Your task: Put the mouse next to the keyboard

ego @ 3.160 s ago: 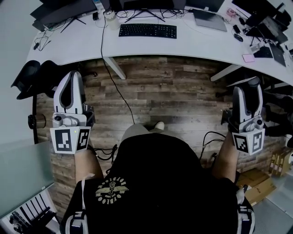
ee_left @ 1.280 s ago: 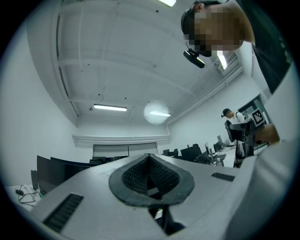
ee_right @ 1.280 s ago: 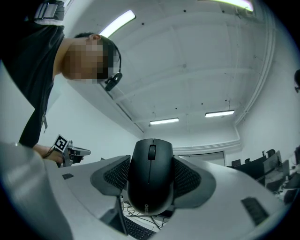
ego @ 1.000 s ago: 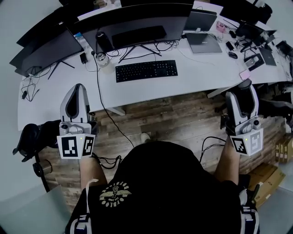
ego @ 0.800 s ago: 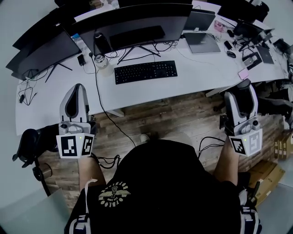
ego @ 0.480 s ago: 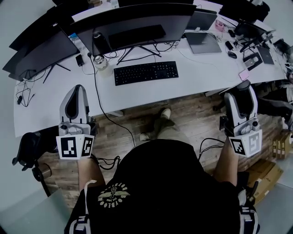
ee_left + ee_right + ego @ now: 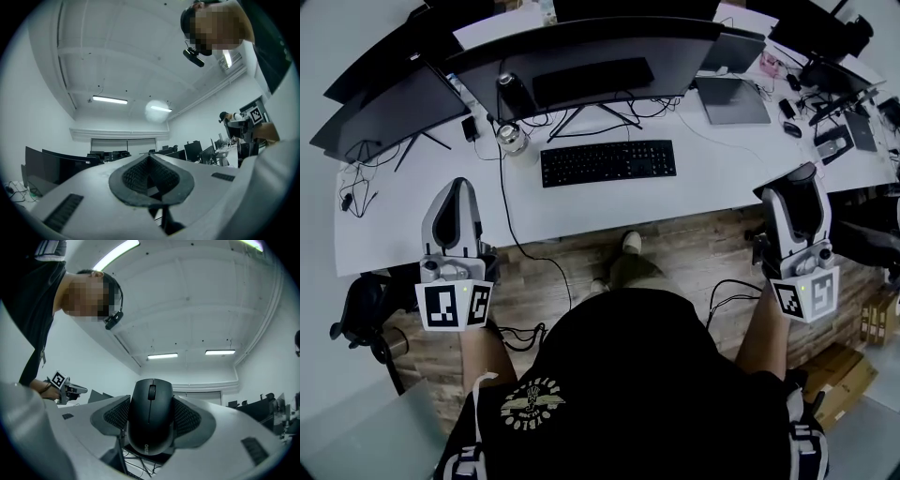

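The black keyboard lies on the white desk, in front of a wide monitor. My right gripper is held upright before the desk's right part, well right of and nearer than the keyboard. In the right gripper view my right gripper is shut on the black mouse; the mouse stands on end with its wheel facing the camera and its sides against the ribbed pads. My left gripper is upright by the desk's left front edge, and my left gripper is shut on nothing.
Dark monitors stand along the back of the desk. A glass jar, a dark cylinder and cables sit left of the keyboard. A closed laptop and small devices lie at the right. A chair stands at the left and a cardboard box at the right on the wood floor.
The desk and keyboard have slid lower and nearer in the head view as the person stepped toward them. Both grippers keep their pose, the right still holding the mouse.
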The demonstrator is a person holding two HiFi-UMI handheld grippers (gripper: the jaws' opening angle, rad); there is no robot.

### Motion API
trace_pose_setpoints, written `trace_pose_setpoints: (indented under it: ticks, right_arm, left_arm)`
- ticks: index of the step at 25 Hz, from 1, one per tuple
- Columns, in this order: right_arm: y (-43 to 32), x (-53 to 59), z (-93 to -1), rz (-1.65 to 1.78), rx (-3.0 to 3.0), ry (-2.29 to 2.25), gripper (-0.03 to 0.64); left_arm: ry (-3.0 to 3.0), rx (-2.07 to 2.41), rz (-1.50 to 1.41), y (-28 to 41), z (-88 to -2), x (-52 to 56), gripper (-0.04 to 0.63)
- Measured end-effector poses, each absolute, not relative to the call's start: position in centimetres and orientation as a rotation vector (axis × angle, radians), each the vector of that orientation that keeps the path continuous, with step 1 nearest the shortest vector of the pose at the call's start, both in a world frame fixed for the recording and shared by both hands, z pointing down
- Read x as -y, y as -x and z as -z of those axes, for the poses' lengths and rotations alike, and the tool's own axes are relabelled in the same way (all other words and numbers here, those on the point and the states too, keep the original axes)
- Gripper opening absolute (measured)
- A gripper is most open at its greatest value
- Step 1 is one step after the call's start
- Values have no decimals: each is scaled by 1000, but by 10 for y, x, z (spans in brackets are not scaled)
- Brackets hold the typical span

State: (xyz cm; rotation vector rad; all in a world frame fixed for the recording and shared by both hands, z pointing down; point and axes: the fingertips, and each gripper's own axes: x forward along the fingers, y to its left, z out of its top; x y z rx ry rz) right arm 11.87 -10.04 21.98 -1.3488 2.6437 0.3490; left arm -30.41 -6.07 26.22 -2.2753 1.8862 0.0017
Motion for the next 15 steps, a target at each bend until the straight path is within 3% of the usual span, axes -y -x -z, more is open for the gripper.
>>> trace_pose_setpoints:
  ticks: [15]
  right_arm:
    - [-136,200,-236,-296,-2668,1357,285]
  left_arm:
    - [2276,-1897,34,283,-270,145,2]
